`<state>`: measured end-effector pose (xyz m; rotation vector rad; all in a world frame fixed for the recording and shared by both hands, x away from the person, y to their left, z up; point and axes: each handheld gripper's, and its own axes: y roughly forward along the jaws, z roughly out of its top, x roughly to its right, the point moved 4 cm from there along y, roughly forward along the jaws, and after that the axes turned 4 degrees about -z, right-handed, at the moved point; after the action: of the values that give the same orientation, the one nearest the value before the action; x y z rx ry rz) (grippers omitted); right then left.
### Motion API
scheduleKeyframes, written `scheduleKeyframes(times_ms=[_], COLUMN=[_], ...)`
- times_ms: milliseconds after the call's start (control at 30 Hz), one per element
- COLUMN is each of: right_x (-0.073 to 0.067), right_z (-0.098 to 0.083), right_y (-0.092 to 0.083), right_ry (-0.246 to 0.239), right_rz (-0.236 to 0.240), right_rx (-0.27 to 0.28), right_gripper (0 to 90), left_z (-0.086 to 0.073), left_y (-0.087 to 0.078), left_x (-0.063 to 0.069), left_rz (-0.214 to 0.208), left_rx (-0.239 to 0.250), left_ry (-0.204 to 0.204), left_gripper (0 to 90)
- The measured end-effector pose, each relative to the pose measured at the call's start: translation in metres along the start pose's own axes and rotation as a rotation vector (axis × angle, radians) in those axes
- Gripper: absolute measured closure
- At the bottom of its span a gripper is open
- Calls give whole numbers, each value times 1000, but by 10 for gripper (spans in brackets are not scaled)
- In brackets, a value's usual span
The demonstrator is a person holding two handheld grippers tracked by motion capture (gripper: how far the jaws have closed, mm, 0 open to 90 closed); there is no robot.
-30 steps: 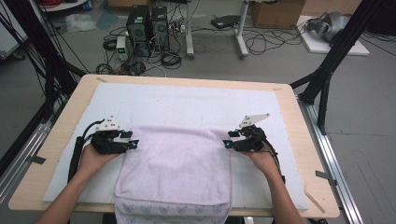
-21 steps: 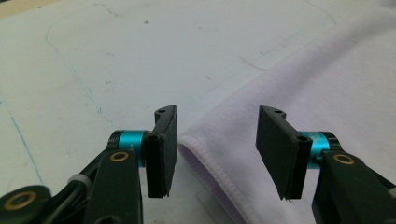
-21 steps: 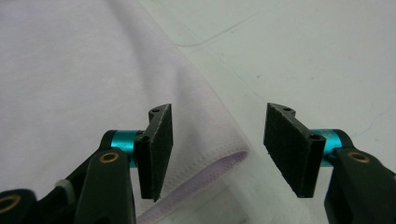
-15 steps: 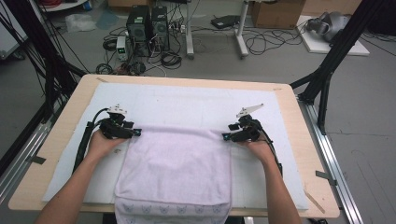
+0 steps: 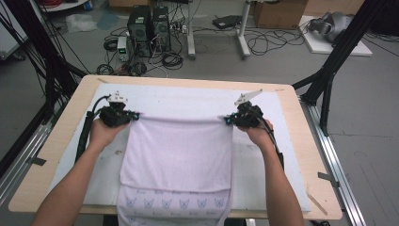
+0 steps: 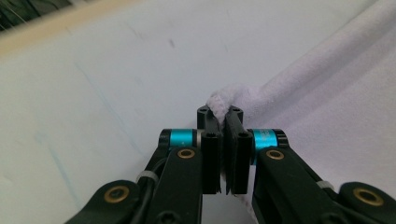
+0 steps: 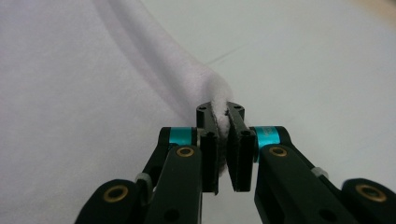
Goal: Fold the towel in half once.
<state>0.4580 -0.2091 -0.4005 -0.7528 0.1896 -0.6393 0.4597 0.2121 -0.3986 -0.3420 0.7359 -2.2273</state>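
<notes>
- My left gripper (image 5: 133,115) has just been closing, and its jaws are now clamped on the far left corner of the towel (image 5: 181,150). In the left gripper view the cloth bunches up between the pads (image 6: 212,140) and spills over their tips.
- Compared with a second ago, that corner is off the surface. It lay flat then, with my jaws parted beside it; now the far edge runs taut from one gripper to the other.
- The towel is at the middle of the table (image 5: 61,155), on the white mat (image 5: 188,101). Its near part hangs over the table edge toward me, and a printed band (image 5: 174,203) shows along that overhang.
- My right gripper (image 5: 227,119) has just been closing too. It now pinches the far right corner, with the cloth wedged between the pads (image 7: 210,140) in the right gripper view.
- Judgement: both corners are secured, so the grasp step is done. The next step is likely a fold, carrying the far edge toward me over the near part.
- Requirement: move both hands at an even pace, or the edge will skew and the fold will land crooked.
- Surroundings: the mat around the towel is bare. On the floor beyond the table are computer towers (image 5: 150,26), loose cables (image 5: 263,44) and black frame legs (image 5: 329,70), all well apart from the work.
- Obstructions: none on the mat. The one risk I see is the overhanging part dragging the towel as it rises.
</notes>
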Motion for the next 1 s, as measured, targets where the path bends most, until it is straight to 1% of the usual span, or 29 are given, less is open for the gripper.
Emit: scheduleKeyframes(times_ms=[133,200,267,300,333,367,400,467,500,567,600,633,667,700,733,767,800,833,867,933,967,1000], right_x=[17,24,32,36,40,44,47,49,47,42,39,36,33,30,26,23,18,11,5,-7,-13,-21], right_z=[37,55,70,75,77,77,73,62,56,44,38,32,26,21,17,13,11,8,5,-1,-5,-10], right_y=[-27,-40,-49,-50,-48,-45,-40,-29,-24,-18,-16,-15,-15,-15,-14,-14,-14,-16,-17,-17,-17,-16], right_ry=[-20,-29,-35,-18,9,27,44,76,77,67,72,71,79,85,88,95,93,73,53,58,47,43], right_rz=[-65,-93,-117,-127,-139,-159,-148,-131,-121,-114,-110,-104,-93,-84,-67,-50,-40,-43,-48,-15,-11,2], right_rx=[47,73,94,108,122,127,120,81,54,42,33,35,30,36,25,-11,-11,16,24,32,29,37], right_gripper=[857,856,851,806,713,676,640,582,566,547,538,533,517,515,493,470,492,512,508,509,509,512], left_z=[50,71,83,84,82,78,71,55,47,29,21,14,8,3,-1,-5,-9,-13,-17,-26,-31,-34], left_y=[-23,-34,-39,-38,-35,-30,-27,-23,-22,-20,-19,-19,-19,-19,-20,-21,-21,-21,-21,-22,-22,-23], left_x=[-9,-13,-17,-18,-20,-23,-25,-29,-31,-35,-35,-34,-32,-29,-25,-22,-17,-12,-7,1,5,8], left_rz=[44,70,77,85,97,111,111,93,84,79,67,58,47,40,31,17,9,2,-9,-28,-43,-54], left_rx=[65,103,121,117,99,70,55,62,61,42,30,23,20,25,28,31,32,34,36,31,26,32], left_ry=[24,35,44,43,38,29,26,6,-3,-30,-43,-40,-40,-38,-33,-28,-18,-8,0,17,22,24], left_gripper=[865,866,865,859,822,719,668,626,603,570,562,554,549,543,538,535,534,533,532,531,530,529])
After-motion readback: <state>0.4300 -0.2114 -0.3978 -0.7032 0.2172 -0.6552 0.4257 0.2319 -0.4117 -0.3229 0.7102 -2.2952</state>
